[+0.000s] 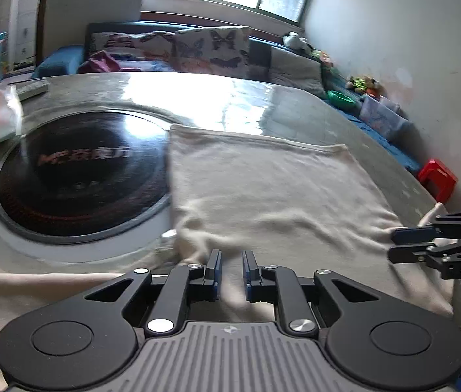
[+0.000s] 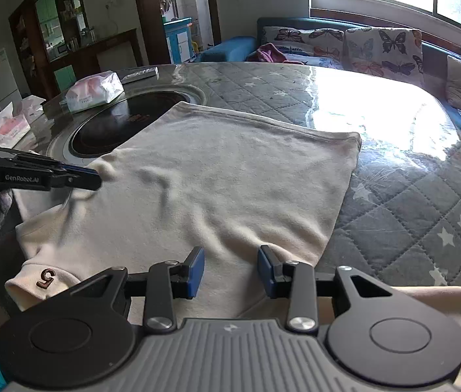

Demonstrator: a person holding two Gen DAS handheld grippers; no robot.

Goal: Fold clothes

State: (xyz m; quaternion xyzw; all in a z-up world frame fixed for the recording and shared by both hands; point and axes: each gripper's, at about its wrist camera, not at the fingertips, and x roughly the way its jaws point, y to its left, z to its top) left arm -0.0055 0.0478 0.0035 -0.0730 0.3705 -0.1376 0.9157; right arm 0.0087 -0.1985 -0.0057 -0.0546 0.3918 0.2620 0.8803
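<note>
Cream cotton shirt (image 2: 217, 170) lies flat on the quilted grey table (image 2: 410, 202), hem far, long axis away from me. My left gripper (image 1: 232, 266) and right gripper (image 2: 231, 269) hover parted, empty, over its near edge.

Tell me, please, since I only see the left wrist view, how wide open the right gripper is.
Observer: The right gripper is wide open, above the shirt's near edge.
Operator: Thanks. Is there any marking on the shirt?
Observer: Yes, a brown "5" on its near left part.
Operator: Is there anything beside the tissue pack on my left?
Observer: That pack has a second tissue pack next to it.
</note>
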